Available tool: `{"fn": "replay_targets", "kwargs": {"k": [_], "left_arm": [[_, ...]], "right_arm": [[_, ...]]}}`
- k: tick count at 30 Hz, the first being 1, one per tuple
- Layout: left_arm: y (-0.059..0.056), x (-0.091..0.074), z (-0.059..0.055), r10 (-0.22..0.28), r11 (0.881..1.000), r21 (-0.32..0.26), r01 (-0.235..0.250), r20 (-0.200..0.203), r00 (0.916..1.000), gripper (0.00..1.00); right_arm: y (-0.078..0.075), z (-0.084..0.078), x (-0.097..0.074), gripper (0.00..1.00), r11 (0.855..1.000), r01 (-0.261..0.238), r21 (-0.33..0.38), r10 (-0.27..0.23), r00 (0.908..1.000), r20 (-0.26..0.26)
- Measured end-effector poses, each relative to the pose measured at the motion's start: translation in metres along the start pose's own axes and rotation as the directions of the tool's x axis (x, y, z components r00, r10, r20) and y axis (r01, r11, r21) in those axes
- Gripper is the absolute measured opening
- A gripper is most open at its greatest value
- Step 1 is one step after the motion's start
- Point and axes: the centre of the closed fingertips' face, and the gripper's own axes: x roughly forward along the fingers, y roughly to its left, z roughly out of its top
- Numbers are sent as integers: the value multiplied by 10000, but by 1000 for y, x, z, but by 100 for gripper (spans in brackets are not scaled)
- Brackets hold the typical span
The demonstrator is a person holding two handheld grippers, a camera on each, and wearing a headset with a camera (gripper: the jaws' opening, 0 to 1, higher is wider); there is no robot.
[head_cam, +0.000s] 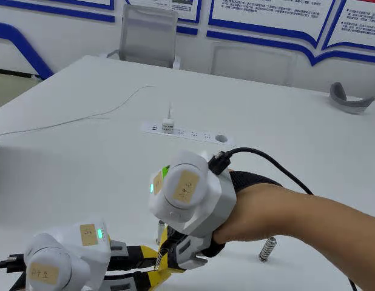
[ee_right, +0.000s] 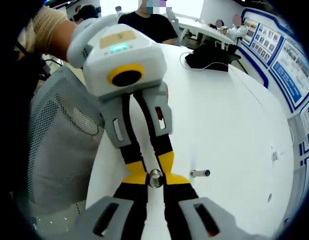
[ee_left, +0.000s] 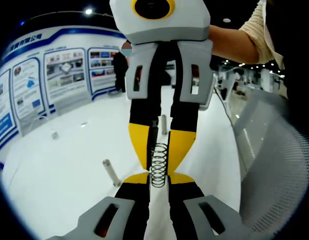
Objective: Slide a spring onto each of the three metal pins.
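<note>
A small steel spring (ee_left: 158,167) sits between the yellow tips of both grippers. My left gripper (ee_left: 158,179) pinches its near end, and the right gripper (ee_left: 162,164) comes down from above with its pads against the coils. In the right gripper view the spring (ee_right: 155,177) shows end-on between my right gripper (ee_right: 155,180) tips. In the head view the left gripper (head_cam: 152,267) and the right gripper (head_cam: 168,253) meet at the table's near edge. One metal pin (ee_left: 111,172) stands just left of the tips, another pin (ee_left: 164,124) farther back. A second spring (head_cam: 267,248) lies on the table under the right forearm.
A white power strip (head_cam: 181,130) with a plug lies mid-table, and a thin cable (head_cam: 84,118) runs off to the left. A mesh chair (ee_right: 59,140) is close beside the table's near edge. Another chair (head_cam: 148,30) stands at the far side. People stand beyond the table.
</note>
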Motion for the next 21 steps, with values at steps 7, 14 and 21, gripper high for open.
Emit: {"fn": "replay_targets", "kwargs": {"k": [7, 14, 21], "left_arm": [[2, -2, -1, 73, 9996, -268, -72, 39, 10000, 22], [4, -4, -5, 215, 9983, -548, -215, -12, 9998, 31], [8, -5, -9, 393, 9960, -797, -400, -107, 9992, 40]], "right_arm": [[-1, 0, -1, 13, 10000, 30, -6, -30, 10000, -24], [-4, -3, -4, 13, 9999, 146, 77, -146, 9999, -54], [-7, -5, -6, 13, 9996, 224, 161, -223, 9997, -74]]}}
